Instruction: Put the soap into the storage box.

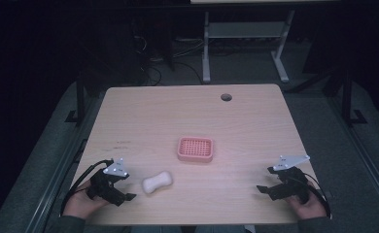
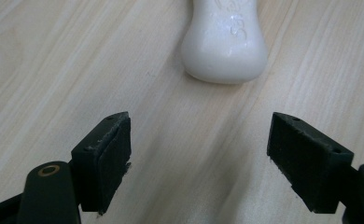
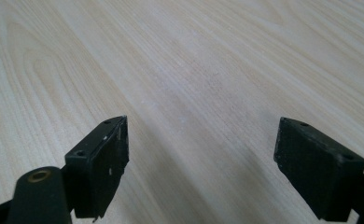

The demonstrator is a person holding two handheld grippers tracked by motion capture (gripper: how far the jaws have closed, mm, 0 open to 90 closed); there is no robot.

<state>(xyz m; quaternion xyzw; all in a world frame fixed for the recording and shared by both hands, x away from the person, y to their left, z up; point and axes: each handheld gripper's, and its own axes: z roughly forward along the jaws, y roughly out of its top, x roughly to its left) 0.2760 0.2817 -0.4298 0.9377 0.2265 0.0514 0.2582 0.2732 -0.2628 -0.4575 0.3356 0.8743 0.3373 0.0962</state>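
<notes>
Nearest the person, at the table's (image 1: 144, 111) front edge, the left gripper (image 1: 124, 193) sits low over the wood with its jaws spread wide and nothing between them; a hand (image 1: 78, 204) holds it from behind, and a grey three-cornered plate rides on its top. In the left gripper view the two black pads (image 2: 110, 158) stand well apart over bare wood grain, and the white soap bar (image 2: 224, 39) lies just ahead of them, a little toward the right-hand jaw, its rounded near end facing the gripper and clear of both pads. From the high view the soap bar (image 1: 157, 182) rests flat on the table just beside the left gripper's tips, on the side toward the table's middle, lying aslant with its far end pointing toward the tray. At the same depth on the other side, the right gripper (image 1: 264, 187) hovers near the front right corner, its jaws likewise released and empty, well apart from the soap. Its own view shows only wood ahead of the open jaws. Farther in, near the middle of the table, stands the pink soap dish (image 1: 195, 149) with a gridded floor, empty, apart from the soap bar and beyond it. A dark round hole (image 1: 226, 97) marks the table's far edge.
</notes>
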